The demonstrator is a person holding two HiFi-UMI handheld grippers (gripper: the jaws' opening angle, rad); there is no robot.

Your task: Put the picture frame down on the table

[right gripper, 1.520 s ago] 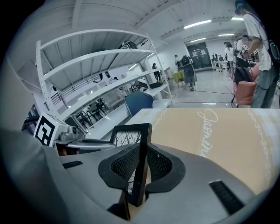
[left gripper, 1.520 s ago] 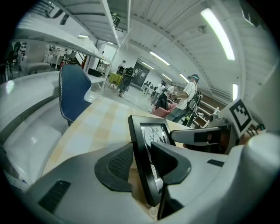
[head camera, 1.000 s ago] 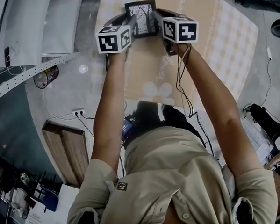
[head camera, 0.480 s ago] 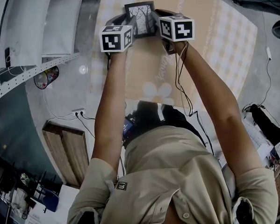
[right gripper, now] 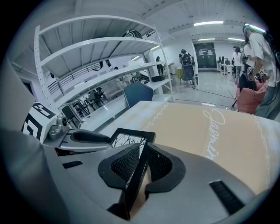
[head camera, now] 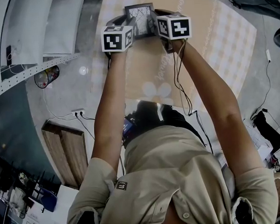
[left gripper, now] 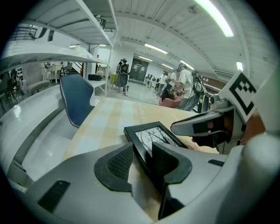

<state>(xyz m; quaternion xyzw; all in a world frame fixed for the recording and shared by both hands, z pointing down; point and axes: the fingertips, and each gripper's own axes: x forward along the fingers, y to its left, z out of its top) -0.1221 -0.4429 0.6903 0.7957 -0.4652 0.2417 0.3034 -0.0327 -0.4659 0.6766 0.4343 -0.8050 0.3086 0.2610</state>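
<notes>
A small black picture frame (head camera: pixel 139 14) with a bare-tree print is held between both grippers over the far part of the tan table (head camera: pixel 211 44). My left gripper (head camera: pixel 132 26) is shut on the frame's left edge, and my right gripper (head camera: pixel 152 23) is shut on its right edge. In the left gripper view the frame (left gripper: pixel 155 135) leans back between the dark pads (left gripper: pixel 120 164), with the right gripper (left gripper: pixel 210 127) beyond it. The right gripper view shows the frame (right gripper: pixel 131 139) edge-on in the jaws. Whether the frame touches the table, I cannot tell.
A blue chair (left gripper: pixel 78 98) stands at the table's left side. White shelving (head camera: pixel 32 30) runs along the left. Cursive lettering (right gripper: pixel 214 131) marks the tablecloth to the right of the frame. Several people (left gripper: pixel 183 85) stand far off in the hall.
Both grippers have shifted slightly forward and closer together with the frame. The frame looks smaller and flatter in the head view than a second ago.
</notes>
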